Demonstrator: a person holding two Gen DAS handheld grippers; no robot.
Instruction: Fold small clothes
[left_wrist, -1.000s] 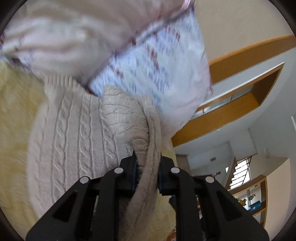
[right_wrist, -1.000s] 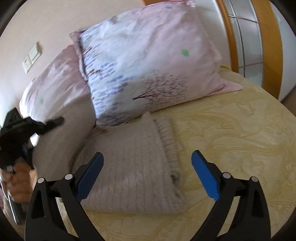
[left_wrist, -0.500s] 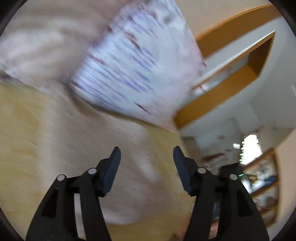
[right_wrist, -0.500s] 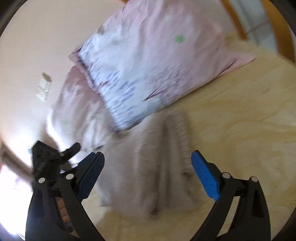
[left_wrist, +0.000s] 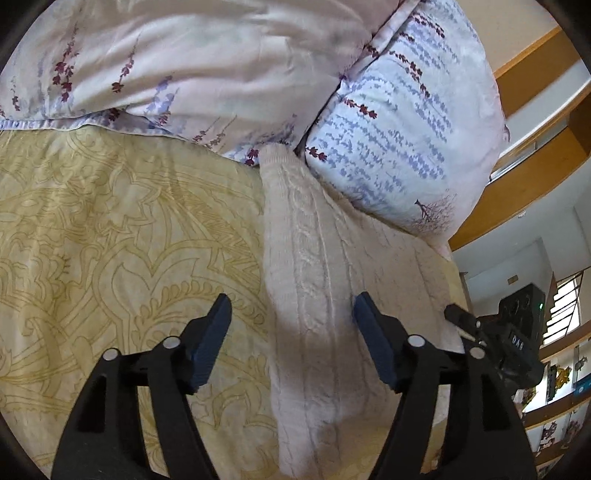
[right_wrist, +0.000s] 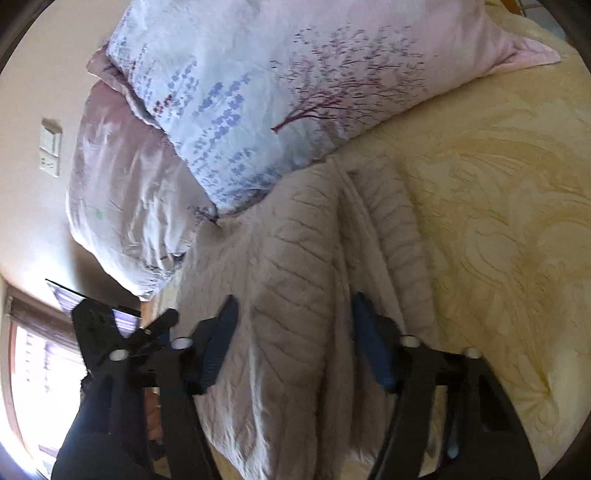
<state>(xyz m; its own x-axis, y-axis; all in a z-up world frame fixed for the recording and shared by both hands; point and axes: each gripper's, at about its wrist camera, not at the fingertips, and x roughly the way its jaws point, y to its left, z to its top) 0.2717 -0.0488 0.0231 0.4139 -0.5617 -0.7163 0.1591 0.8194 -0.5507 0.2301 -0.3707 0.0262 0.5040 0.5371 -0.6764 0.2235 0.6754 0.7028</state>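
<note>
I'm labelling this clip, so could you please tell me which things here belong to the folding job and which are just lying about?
Job:
sweater
left tool, open
right tool, open

Lying about:
blue pillow
pink pillow
bedspread
wall switch

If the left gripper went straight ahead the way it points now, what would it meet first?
Most likely the beige knit sweater: it lies on the yellow bedspread directly between the open fingers of the left gripper. Beyond it sits the floral pillow. Depth is hard to judge through the fisheye.
</note>
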